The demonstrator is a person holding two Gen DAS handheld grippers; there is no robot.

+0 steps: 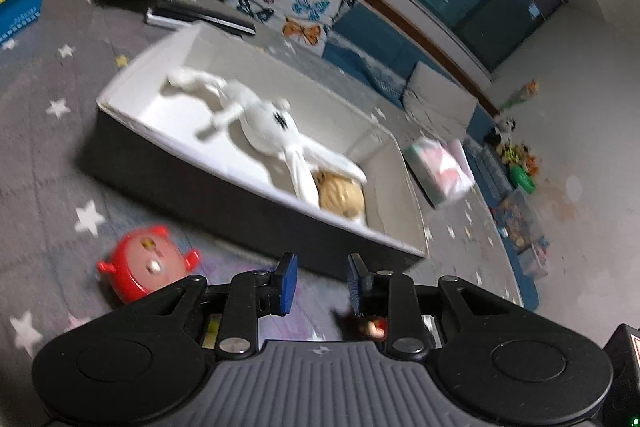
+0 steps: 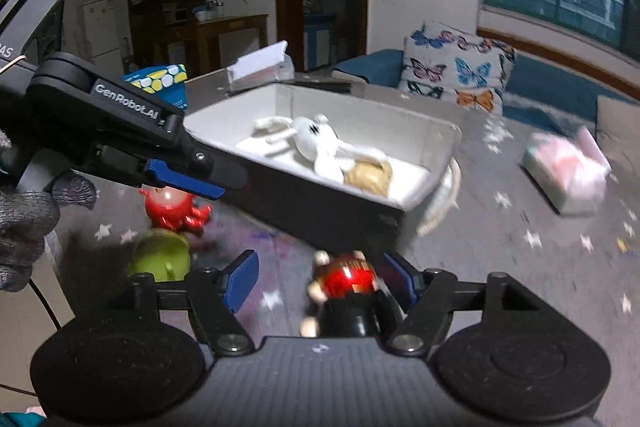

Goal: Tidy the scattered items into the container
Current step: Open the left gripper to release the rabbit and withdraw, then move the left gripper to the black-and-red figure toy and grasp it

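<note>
Hovering near the box [image 1: 224, 187], right gripper [image 2: 320, 283] gaping around a loose red-black figure [image 2: 344, 291], left gripper [image 1: 322, 279] part-open, empty; rabbit [image 1: 272, 123] already boxed, red toy [image 1: 144, 263] outside.

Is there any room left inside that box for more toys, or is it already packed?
Yes. Inside the box, the white rabbit and tan plush fill the middle and one end; bare floor remains along the far wall and at the end by the rabbit's legs. The mat in front is crowded: red toy, green toy, red-and-black figure.
</note>
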